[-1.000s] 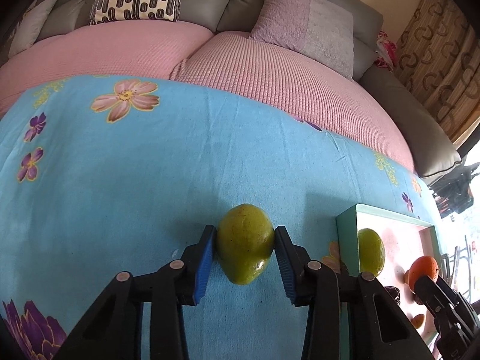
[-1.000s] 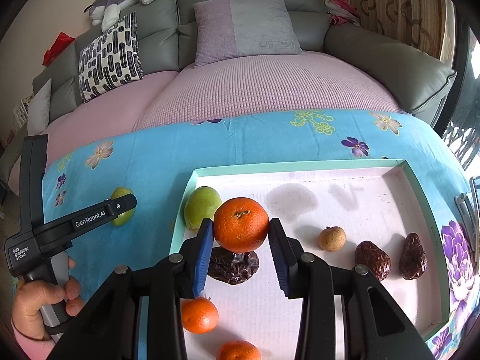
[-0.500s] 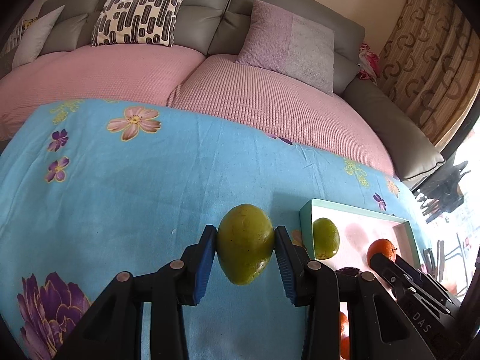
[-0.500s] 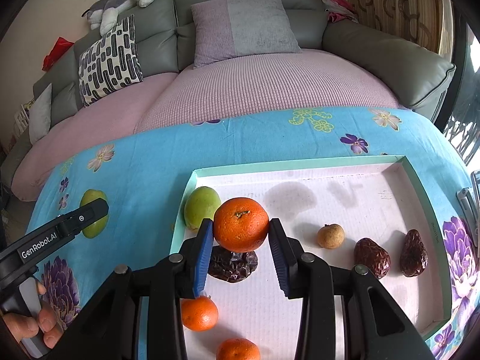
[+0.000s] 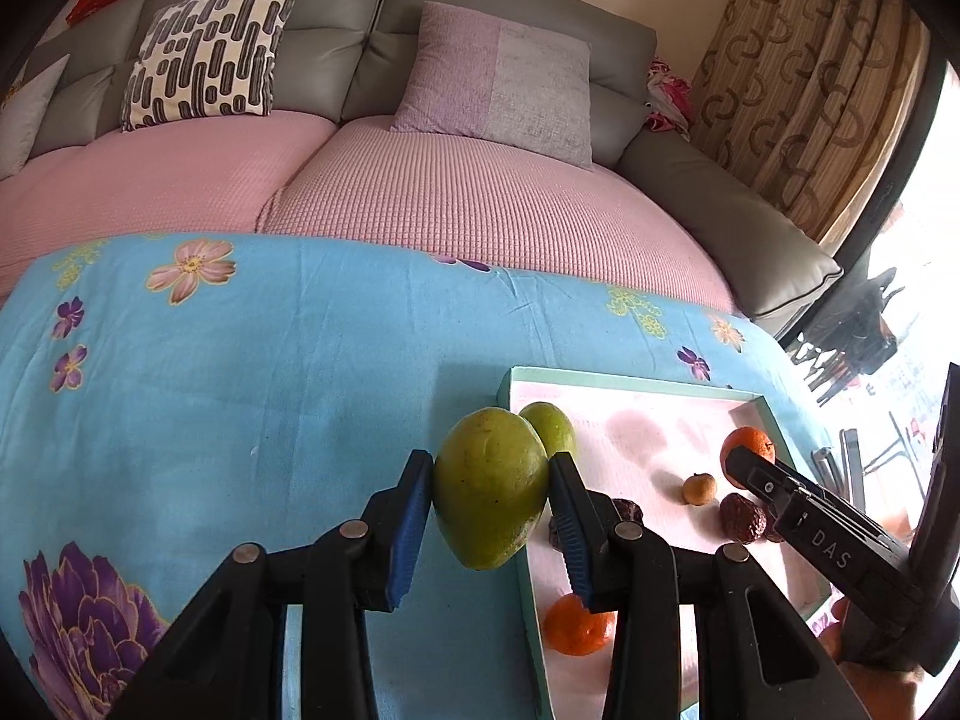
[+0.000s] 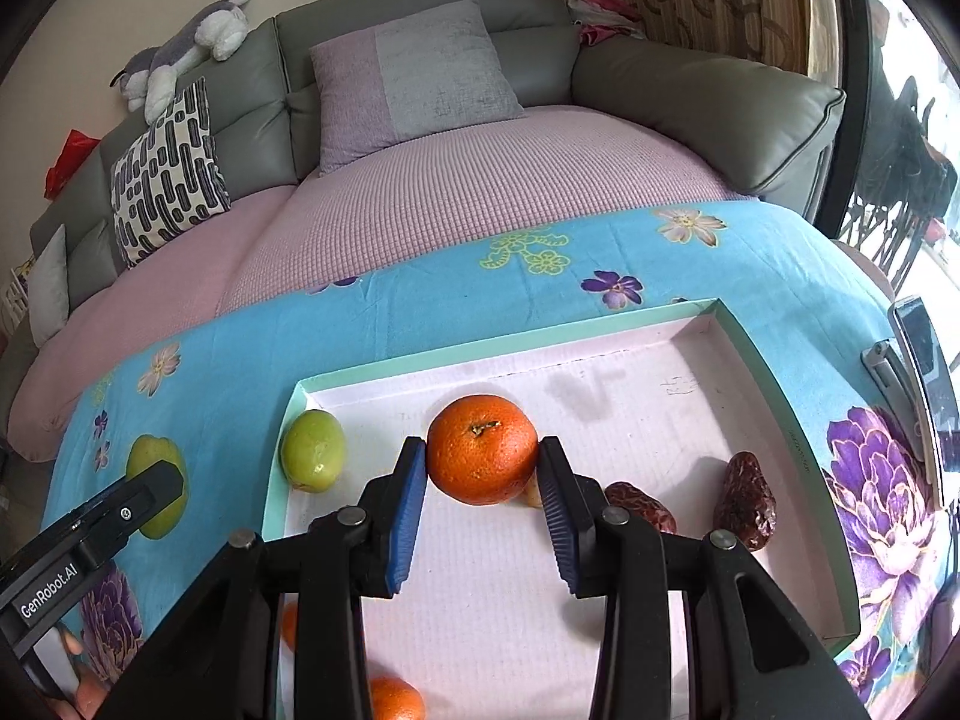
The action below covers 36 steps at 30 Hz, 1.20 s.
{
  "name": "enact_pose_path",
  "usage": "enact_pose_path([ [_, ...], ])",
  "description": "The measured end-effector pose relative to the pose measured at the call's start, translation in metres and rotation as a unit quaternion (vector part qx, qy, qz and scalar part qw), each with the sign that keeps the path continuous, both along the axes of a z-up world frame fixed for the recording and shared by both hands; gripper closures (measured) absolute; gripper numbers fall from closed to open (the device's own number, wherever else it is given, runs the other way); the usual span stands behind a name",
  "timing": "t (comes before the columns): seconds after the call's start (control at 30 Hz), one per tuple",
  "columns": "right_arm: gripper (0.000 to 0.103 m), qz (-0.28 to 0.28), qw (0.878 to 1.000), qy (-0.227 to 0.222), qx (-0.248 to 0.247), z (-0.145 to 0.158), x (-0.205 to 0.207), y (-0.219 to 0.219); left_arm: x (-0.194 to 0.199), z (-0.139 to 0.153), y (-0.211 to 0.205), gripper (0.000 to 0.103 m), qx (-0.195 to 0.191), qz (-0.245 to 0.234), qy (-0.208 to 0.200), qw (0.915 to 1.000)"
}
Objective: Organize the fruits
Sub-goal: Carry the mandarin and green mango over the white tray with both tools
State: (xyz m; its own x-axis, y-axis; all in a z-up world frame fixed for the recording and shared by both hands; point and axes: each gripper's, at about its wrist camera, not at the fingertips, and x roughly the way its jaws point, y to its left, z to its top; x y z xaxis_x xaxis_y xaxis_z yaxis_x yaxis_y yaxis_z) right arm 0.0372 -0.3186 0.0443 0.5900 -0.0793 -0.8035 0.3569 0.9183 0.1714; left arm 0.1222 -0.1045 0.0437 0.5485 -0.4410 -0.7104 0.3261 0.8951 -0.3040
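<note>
Left wrist view: my left tool (image 5: 489, 495) is clamped on a large green pear-shaped fruit (image 5: 489, 486) at the lower centre of the frame, its blue pads pressed against both sides. The fruit sits in front of the left rim of a shallow mint-green tray with a pale pink floor (image 5: 624, 384), which lies on the blue flowered cloth of the tabletop (image 5: 270, 372). A smaller green fruit (image 5: 552, 426) shows just behind it, inside the tray's near-left corner. Further right in the tray lie a small tan round fruit (image 5: 699, 488), a wrinkled dark red date (image 5: 743, 517) and, at the lower middle, a small orange mandarin (image 5: 579, 624).

Right wrist view: my right tool (image 6: 482, 477) is closed on a round orange tangerine (image 6: 482, 457) at the centre of the frame, above the tray floor. The smaller green fruit lies at the tray's left edge, and two dates (image 6: 744, 501) lie at the right. My left tool with its green fruit appears at the left edge, over the cloth beside the tray.
</note>
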Motion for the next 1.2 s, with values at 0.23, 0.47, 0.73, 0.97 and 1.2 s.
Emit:
enact_pose_path([
  [0.23,0.064,-0.068,0.997,-0.02,-0.012,0.004,-0.019,-0.047,0.0,0.009,-0.034,0.061,-0.002,-0.047,-0.026,0.9985],
  [0.47,0.064,-0.096,0.995,-0.023,-0.02,-0.002,-0.017,-0.07,0.011,0.0,-0.065,0.061,0.017,-0.077,-0.012,0.9968],
  [0.73,0.064,-0.063,0.997,-0.036,-0.022,-0.011,-0.003,-0.065,0.027,-0.009,-0.089,0.061,0.024,-0.088,0.001,0.9959],
  [0.97,0.064,-0.058,0.998,-0.007,-0.027,-0.027,0.006,-0.067,0.036,-0.019,-0.11,0.061,0.055,-0.1,0.012,0.9934],
  [1.2,0.064,-0.06,0.998,0.013,-0.016,-0.041,0.006,-0.073,0.043,-0.033,-0.126,0.061,0.08,-0.108,0.027,0.9906],
])
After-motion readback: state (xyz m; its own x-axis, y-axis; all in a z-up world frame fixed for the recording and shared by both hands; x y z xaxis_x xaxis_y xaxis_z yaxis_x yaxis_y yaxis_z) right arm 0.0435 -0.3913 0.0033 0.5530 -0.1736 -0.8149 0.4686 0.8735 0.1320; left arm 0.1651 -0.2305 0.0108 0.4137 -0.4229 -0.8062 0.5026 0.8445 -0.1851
